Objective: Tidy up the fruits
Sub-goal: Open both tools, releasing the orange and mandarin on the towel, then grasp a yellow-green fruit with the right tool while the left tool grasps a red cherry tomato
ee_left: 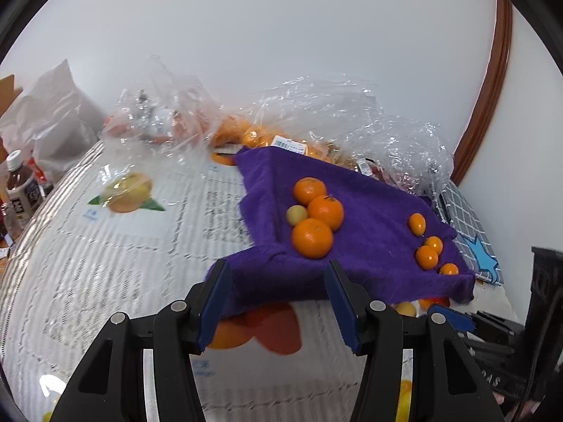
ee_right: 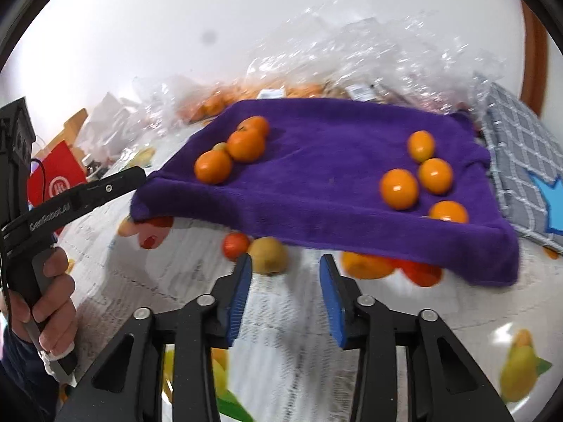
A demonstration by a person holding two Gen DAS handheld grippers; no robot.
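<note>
A purple towel [ee_left: 362,225] [ee_right: 316,161] lies on the table with fruit on it. Three mandarins [ee_left: 318,211] [ee_right: 234,149] cluster with one small yellowish fruit [ee_left: 296,215]. Several small kumquats [ee_left: 427,246] [ee_right: 418,176] sit toward the towel's right side. A yellow-brown fruit [ee_right: 269,255] and a small red one [ee_right: 235,245] lie just off the towel's near edge. My left gripper [ee_left: 278,281] is open at the towel's near corner, empty. My right gripper [ee_right: 285,267] is open and empty, just short of the towel's near edge.
Clear plastic bags [ee_left: 316,119] [ee_right: 352,56] with more oranges lie behind the towel. A grey checked cloth [ee_left: 468,225] [ee_right: 520,168] lies to the right. Bottles [ee_left: 21,186] stand far left. The tablecloth [ee_left: 105,246] has a fruit print. The left hand-held gripper [ee_right: 45,211] shows at the right wrist view's left.
</note>
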